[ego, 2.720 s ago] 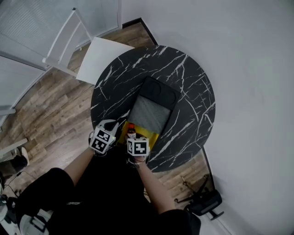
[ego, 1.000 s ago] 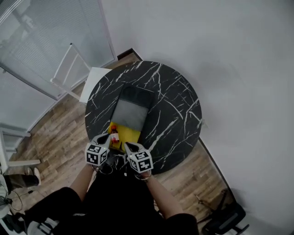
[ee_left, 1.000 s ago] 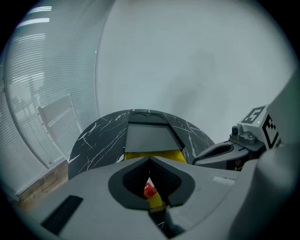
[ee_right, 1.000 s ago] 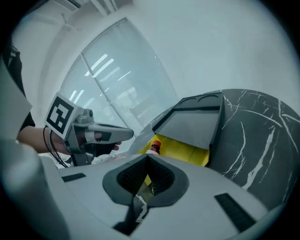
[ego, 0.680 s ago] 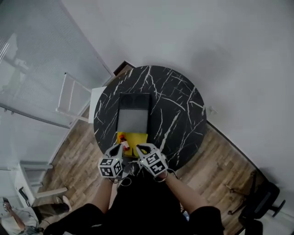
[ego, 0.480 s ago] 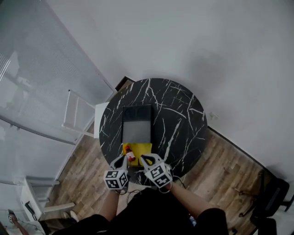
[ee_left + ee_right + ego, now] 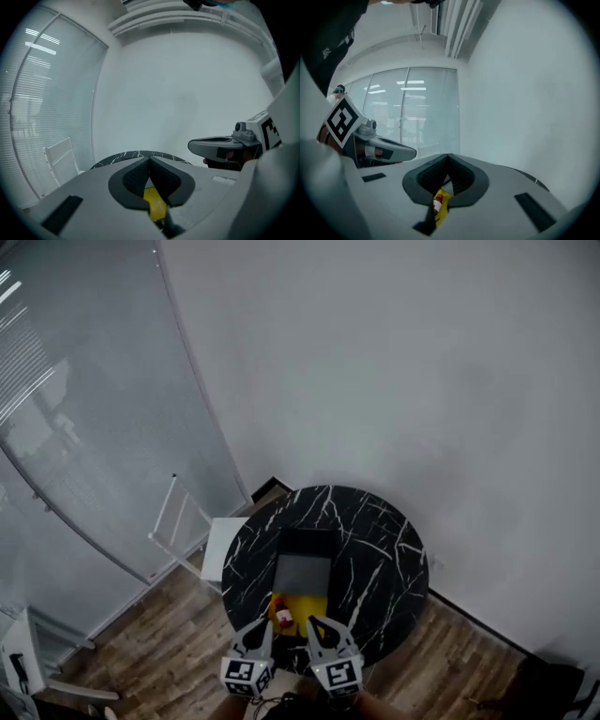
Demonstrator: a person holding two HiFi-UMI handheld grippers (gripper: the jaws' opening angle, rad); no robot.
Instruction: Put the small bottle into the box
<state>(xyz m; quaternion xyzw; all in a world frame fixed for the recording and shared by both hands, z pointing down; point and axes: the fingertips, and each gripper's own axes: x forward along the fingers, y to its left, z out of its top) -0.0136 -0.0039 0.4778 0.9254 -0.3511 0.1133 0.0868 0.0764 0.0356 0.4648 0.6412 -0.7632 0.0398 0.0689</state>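
Moved: left gripper (image 7: 263,624) and right gripper (image 7: 315,621) have risen from the table (image 7: 375,549) since the earlier frames; they now hang side by side above its near edge, pointing almost level, and the table shows smaller and lower in the head view
Left gripper: jaws closed tip to tip, nothing between them; only a strip of yellow shows through the gap behind the tips
Right gripper: jaws closed as well and empty; the bottle shows far below, through the gap
Small bottle (image 7: 281,612): red-capped, on the yellow sheet (image 7: 298,607) at the table's near edge, just beside the near end of the box, outside it, touched by neither gripper
Box (image 7: 303,575): open, grey inside, about the middle of the table, with its dark lid (image 7: 306,541) at the far end
Chair (image 7: 183,521): white, on the wood floor by the table's left edge
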